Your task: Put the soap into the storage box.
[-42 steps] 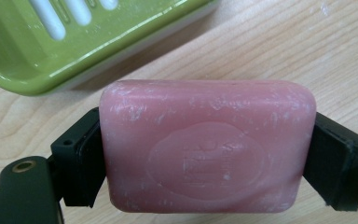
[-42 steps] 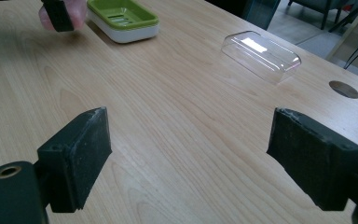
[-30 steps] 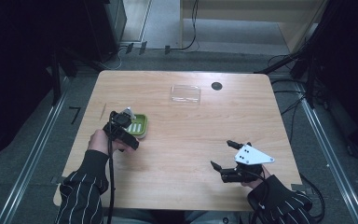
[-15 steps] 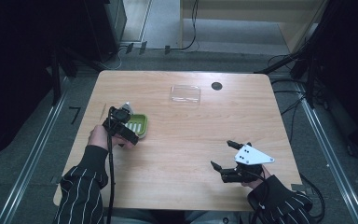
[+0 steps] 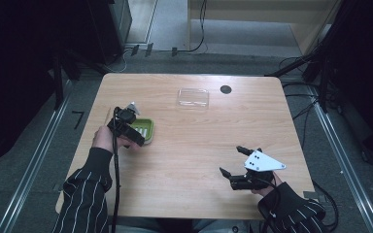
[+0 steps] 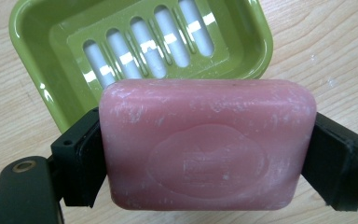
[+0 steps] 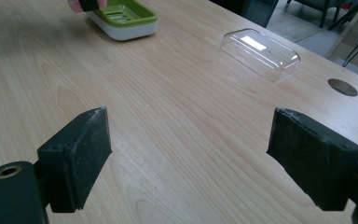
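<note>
Pink soap [image 6: 207,147] sits clamped between the two black jaws of the left gripper [image 6: 207,154], a pad pressed against each short end of the bar, its broad face with an oval embossed mark turned toward the camera. Just beyond it, in the left gripper view, the green soap dish [image 6: 32,60] lies on the wooden table [image 6: 335,51], its slotted insert showing white through the openings; the bar hangs above the dish's near edge, and whether it touches the rim cannot be told. From the high view the left gripper [image 5: 126,127] is held over the left side of the table [image 5: 199,145], at the green soap dish [image 5: 145,130]. The right gripper [image 5: 233,164] rests well apart near the front right edge, its jaws spread wide with nothing between them. A clear plastic lid [image 5: 193,97] lies toward the far edge, with a round dark hole [image 5: 226,89] just beside it.
</note>
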{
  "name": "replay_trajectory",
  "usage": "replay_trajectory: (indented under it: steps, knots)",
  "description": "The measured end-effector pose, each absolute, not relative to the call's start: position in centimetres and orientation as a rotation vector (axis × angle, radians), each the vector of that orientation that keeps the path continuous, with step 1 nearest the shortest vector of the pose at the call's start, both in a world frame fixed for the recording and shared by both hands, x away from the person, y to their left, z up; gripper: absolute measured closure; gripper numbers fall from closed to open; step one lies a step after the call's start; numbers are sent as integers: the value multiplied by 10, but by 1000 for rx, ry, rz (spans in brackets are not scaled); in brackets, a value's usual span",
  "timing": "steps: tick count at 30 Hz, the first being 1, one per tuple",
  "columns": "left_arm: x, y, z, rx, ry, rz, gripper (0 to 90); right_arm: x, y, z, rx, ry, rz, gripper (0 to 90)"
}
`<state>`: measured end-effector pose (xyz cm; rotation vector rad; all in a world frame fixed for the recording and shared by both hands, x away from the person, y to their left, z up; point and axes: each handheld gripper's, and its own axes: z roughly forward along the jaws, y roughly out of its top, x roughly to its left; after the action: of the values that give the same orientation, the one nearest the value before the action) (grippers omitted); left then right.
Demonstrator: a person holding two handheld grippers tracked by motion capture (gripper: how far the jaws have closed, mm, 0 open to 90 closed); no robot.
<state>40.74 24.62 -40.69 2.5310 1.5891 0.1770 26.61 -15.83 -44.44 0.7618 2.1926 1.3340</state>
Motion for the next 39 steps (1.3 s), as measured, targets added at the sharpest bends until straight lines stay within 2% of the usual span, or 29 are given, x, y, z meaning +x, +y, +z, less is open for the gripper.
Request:
replay_trajectory:
  steps: [14, 25, 39]
  knots:
    - [420, 246, -403, 2502, 1576, 184, 138, 266, -158, -444, 762, 2194, 1329, 138]
    - [427, 247, -403, 2409, 1637, 212, 139, 266, -158, -444, 764, 2191, 1329, 138]
    - [439, 247, -408, 2368, 1677, 213, 139, 266, -159, -444, 764, 2188, 1331, 138]
